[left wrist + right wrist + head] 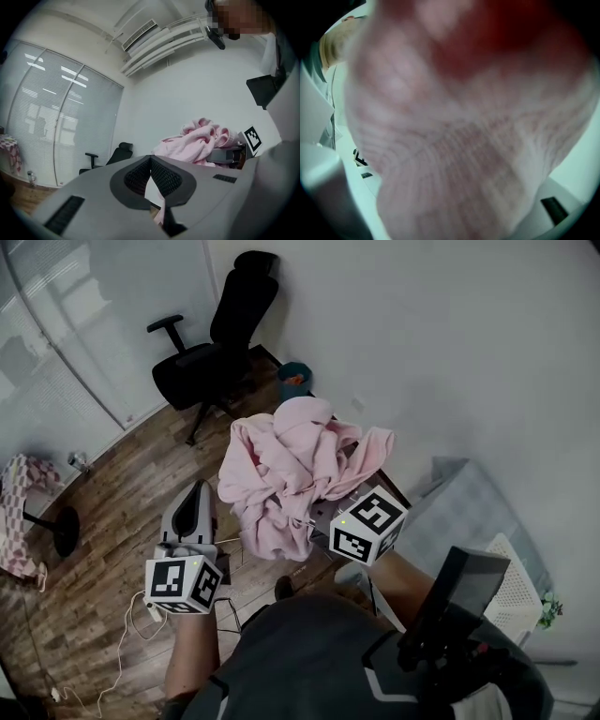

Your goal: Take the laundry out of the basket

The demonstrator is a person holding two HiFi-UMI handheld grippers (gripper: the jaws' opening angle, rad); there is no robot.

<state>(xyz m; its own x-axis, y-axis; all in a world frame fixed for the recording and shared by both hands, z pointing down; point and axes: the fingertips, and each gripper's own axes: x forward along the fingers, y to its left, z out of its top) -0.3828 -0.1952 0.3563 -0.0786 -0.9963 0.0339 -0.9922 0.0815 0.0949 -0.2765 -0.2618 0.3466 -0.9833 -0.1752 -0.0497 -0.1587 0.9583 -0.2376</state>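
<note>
Your right claw (326, 514) is clamped on the pink laundry (291, 470) — a bunched bundle held up in the air above the wood floor (103, 521), its knit filling that claw's own view. Your left claw (194, 505) is closed, tips together and holding nothing, near the bundle's left side. A black office chair (211, 352) stands beyond.

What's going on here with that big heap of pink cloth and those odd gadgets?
A person has a handheld gripper in each hand. The right gripper is clamped on a bundle of pink laundry and holds it up above the wooden floor, its folds hanging down. The left gripper is beside it, empty, with its jaws together. An office chair stands behind, near the wall.
</note>
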